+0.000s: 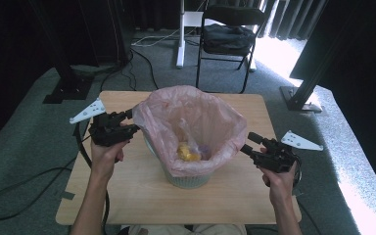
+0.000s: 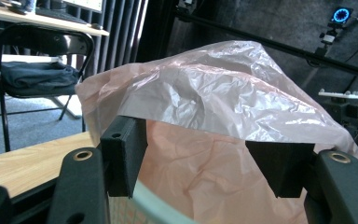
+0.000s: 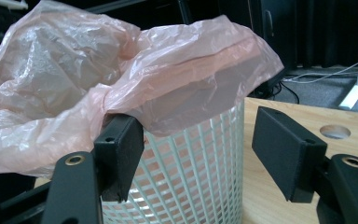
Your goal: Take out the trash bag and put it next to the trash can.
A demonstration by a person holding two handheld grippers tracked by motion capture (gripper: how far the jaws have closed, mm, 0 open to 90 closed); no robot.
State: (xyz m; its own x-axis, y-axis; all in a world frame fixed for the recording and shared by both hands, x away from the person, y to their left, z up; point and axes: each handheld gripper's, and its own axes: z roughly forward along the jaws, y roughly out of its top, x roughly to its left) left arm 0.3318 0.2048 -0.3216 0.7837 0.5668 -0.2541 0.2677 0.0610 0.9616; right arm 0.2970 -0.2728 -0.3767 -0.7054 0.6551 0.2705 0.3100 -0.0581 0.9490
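Observation:
A white mesh bin stands mid-table, lined with a pink plastic bag. Yellow trash lies at the bag's bottom. My left gripper is at the bag's left rim, jaws open. In the left gripper view the bag drapes over both jaw tips of that gripper, with the bin's rim just below. My right gripper is at the bag's right rim. It stands open; its left jaw sits under the bag's folded edge, beside the bin wall, and its right jaw is free.
The wooden table has a round hole near the right gripper. Behind the table stands a folding chair with a dark bag on it. Black stand bases flank the table. A cable loops across the floor.

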